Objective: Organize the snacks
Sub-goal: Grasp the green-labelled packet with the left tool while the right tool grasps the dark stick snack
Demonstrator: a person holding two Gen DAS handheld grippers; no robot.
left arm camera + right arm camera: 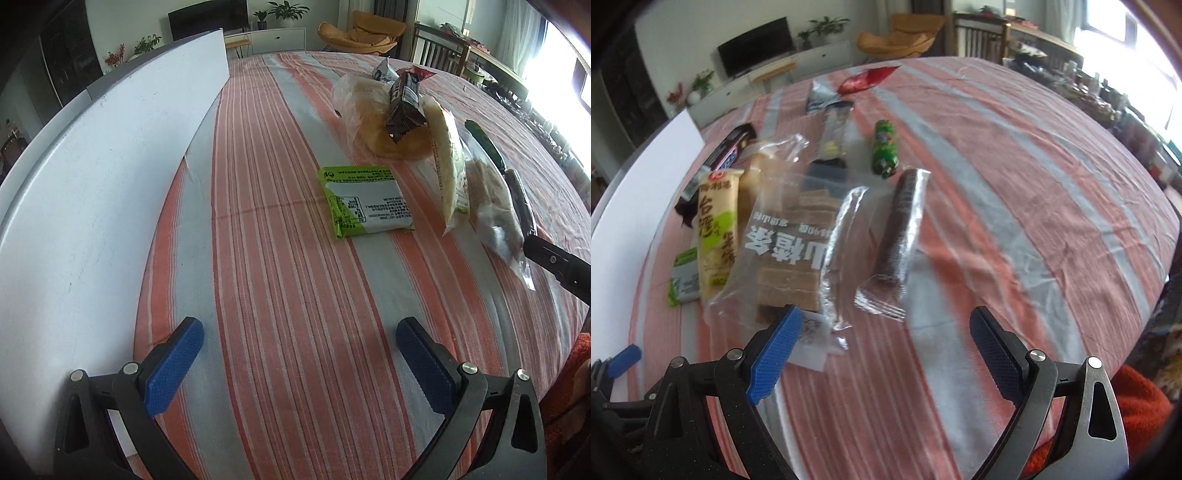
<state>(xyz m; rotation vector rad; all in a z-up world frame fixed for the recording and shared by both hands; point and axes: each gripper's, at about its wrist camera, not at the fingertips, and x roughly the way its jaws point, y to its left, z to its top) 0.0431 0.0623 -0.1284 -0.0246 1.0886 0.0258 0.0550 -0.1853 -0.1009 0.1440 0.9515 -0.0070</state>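
Observation:
Several snack packs lie on a striped cloth. In the left wrist view my left gripper (299, 354) is open and empty, well short of a flat green-and-white pack (365, 201); a bread bag (373, 114) with a dark wrapper (404, 105) lies beyond. In the right wrist view my right gripper (882, 350) is open and empty, just in front of a clear bag of brown bars (790, 251) and a dark cookie roll (901, 232). A yellow pack (716, 225) and a green roll (884, 147) lie nearby.
A tall white board (96, 177) stands along the left side of the table. A red pack (868, 79) and a grey pouch (820, 96) lie at the far end. The right gripper's tip (554, 262) shows at the left view's right edge.

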